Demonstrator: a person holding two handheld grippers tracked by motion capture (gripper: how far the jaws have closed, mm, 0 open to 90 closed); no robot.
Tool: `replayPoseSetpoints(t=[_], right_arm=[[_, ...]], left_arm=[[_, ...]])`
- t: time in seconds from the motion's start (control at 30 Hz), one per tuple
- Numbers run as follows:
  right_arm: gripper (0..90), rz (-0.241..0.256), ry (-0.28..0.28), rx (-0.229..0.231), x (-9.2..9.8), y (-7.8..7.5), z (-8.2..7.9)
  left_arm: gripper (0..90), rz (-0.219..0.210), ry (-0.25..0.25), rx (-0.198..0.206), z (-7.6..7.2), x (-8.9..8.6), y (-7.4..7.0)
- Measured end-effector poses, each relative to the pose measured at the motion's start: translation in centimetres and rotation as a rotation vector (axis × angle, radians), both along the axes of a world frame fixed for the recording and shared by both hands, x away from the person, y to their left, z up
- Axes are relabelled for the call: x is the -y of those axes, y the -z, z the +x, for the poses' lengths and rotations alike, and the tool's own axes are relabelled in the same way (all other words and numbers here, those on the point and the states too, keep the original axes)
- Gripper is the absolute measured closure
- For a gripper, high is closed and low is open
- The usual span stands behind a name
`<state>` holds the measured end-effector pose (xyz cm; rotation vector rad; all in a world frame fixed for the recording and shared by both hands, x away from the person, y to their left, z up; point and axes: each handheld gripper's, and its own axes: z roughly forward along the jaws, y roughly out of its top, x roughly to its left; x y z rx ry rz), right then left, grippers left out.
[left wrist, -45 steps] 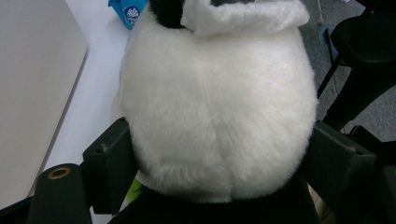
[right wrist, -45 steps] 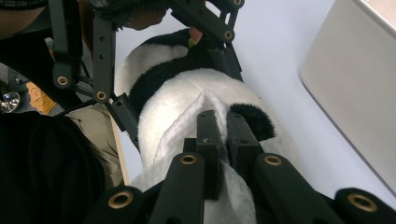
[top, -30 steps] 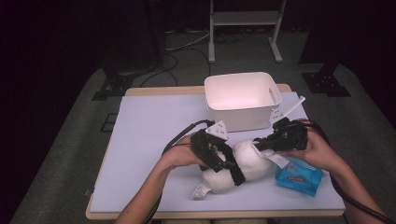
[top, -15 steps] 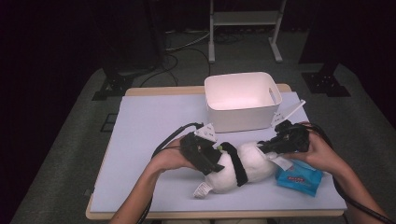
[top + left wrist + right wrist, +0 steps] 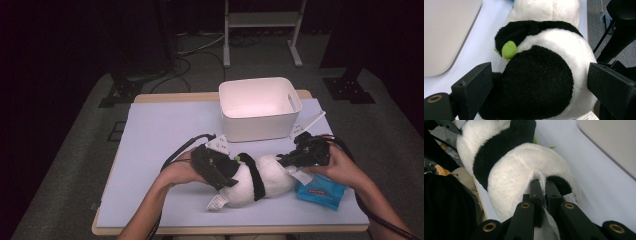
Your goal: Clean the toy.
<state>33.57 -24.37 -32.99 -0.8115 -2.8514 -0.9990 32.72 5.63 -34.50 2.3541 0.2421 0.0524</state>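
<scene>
Black-and-white plush, a panda toy (image 5: 257, 181), lies on its side on the pale worktop (image 5: 160, 130), near the front edge and a little right of the middle. The left hand-held gripper (image 5: 216, 167) sits at the toy's left end with its jaws spread wide, one on each side of the black-furred part; in the left gripper view the toy (image 5: 541, 75) fills the gap between them, beside a small green patch (image 5: 509, 49). The right hand-held gripper (image 5: 292, 159) meets the toy's right end, its jaws pressed together on a fold of white plush (image 5: 534, 176). A white bin (image 5: 260, 107) stands just beyond the toy, on the far side. A blue packet (image 5: 320, 192) lies just right of the toy, partly under the right hand (image 5: 337, 167).
</scene>
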Motion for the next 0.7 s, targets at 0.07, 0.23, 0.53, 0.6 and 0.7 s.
replayPoseSetpoints(t=[0.07, 0.23, 0.53, 0.6, 0.7], right_arm=[[85.7, 0.011, 0.004, -0.007, 0.2, 0.2, 0.0], [85.9, 0.029, 0.008, -0.019, 0.2, 0.7, 0.2], [85.8, 0.049, 0.009, 0.001, 0.4, 0.4, 0.0], [85.8, 0.052, 0.011, 0.024, 0.6, -0.3, -0.1], [85.7, 0.065, -0.005, 0.030, 0.4, -1.4, -0.2]], left_arm=[[6.6, 0.002, -0.001, 0.002, 0.1, 0.0, -0.1], [6.7, 0.010, -0.017, 0.011, 0.1, -0.2, -0.3], [13.7, 0.000, -0.003, -0.009, 0.1, -0.1, 0.0], [15.3, -0.003, 0.002, -0.010, 0.0, 0.0, 0.1], [15.3, -0.014, 0.008, -0.009, 0.1, 0.2, 0.1]])
